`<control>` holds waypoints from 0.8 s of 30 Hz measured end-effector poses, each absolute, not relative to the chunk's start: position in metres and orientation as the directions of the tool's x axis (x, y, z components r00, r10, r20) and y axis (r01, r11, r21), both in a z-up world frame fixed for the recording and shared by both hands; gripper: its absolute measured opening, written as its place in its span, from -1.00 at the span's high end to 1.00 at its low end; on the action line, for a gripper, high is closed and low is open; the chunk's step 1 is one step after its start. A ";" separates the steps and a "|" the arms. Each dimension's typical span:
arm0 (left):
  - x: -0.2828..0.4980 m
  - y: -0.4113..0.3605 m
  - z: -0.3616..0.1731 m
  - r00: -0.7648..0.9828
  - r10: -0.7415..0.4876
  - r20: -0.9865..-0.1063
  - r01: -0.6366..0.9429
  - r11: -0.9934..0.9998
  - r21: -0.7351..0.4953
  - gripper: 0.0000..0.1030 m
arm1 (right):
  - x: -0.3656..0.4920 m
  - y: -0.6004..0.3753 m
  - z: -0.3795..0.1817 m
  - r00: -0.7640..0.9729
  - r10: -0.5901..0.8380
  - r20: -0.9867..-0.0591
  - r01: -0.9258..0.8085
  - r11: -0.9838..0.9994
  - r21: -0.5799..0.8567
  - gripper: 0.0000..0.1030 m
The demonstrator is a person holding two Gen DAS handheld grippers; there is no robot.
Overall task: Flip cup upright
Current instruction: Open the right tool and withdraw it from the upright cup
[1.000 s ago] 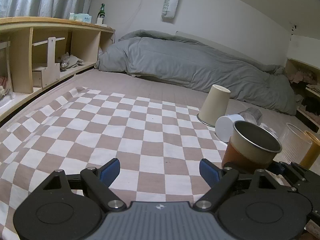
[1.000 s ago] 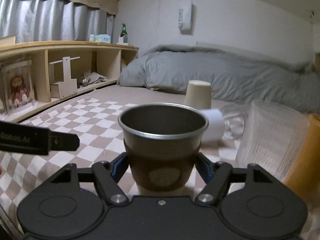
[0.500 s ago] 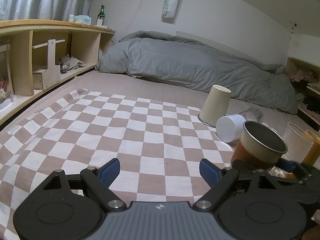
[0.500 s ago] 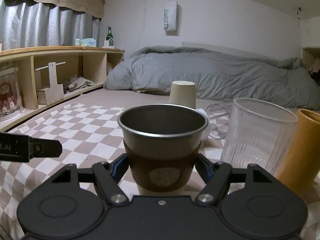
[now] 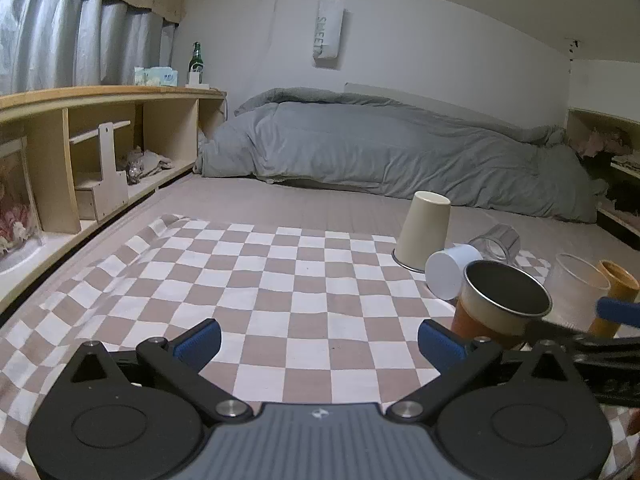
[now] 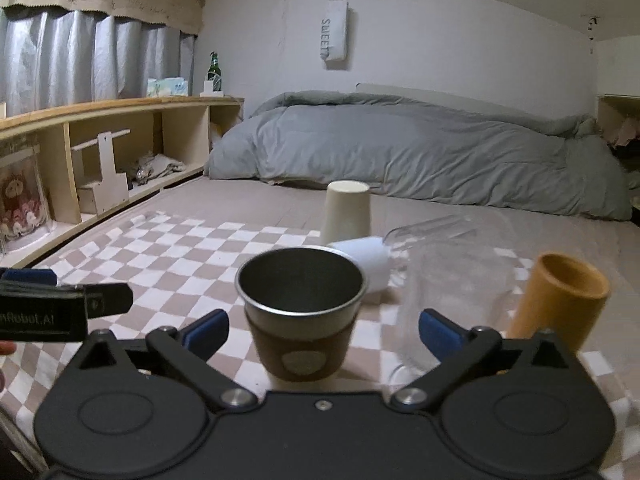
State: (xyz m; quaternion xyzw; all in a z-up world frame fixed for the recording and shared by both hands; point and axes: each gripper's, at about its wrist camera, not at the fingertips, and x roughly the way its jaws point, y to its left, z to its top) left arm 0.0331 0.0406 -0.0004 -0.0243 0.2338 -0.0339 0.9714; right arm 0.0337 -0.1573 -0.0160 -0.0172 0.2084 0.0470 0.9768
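Note:
A metal cup with a brown sleeve [image 6: 301, 312] stands upright on the checkered cloth [image 6: 180, 256], between the open fingers of my right gripper [image 6: 320, 330], apart from both pads. It also shows in the left wrist view [image 5: 500, 306] at the right. My left gripper [image 5: 318, 340] is open and empty over the cloth [image 5: 240, 280]. A cream cup [image 5: 423, 230] stands upside down further back. A white cup [image 5: 452, 270] and a clear glass [image 5: 498, 242] lie on their sides beside it.
A ribbed clear glass [image 6: 452, 292] and an orange cup [image 6: 560, 300] stand upright right of the metal cup. A grey duvet [image 5: 380, 156] lies across the back. Wooden shelves [image 5: 100, 148] run along the left.
My right gripper has opened and let go of the metal cup, which now stands on the cloth. The gripper has drawn back a little. The left gripper barely moved.

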 end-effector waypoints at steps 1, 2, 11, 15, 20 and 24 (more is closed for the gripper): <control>0.032 0.040 0.001 0.889 -0.077 -0.451 0.058 0.997 -0.057 -1.00 | 0.030 -0.160 -0.014 0.910 0.080 -0.408 -0.095 0.995 -0.018 -1.00; 0.030 0.039 0.002 0.891 -0.076 -0.449 0.061 0.997 -0.050 -1.00 | 0.026 -0.163 -0.012 0.910 0.073 -0.407 -0.090 0.996 -0.024 -1.00; 0.008 0.030 0.004 0.898 -0.078 -0.432 0.086 0.996 -0.001 -1.00 | -0.012 -0.190 -0.007 0.913 0.008 -0.408 -0.021 0.999 -0.027 -1.00; -0.003 0.029 0.001 0.901 -0.077 -0.427 0.089 0.996 0.008 -1.00 | -0.022 -0.200 -0.011 0.912 -0.016 -0.410 0.003 1.000 -0.031 -1.00; -0.012 0.028 0.002 0.910 -0.075 -0.408 0.090 0.996 0.018 -1.00 | -0.032 -0.210 -0.017 0.913 -0.042 -0.405 0.035 0.999 -0.027 -1.00; -0.017 0.026 0.001 0.915 -0.071 -0.398 0.089 0.996 0.027 -1.00 | -0.033 -0.215 -0.018 0.913 -0.047 -0.405 0.049 0.999 -0.005 -1.00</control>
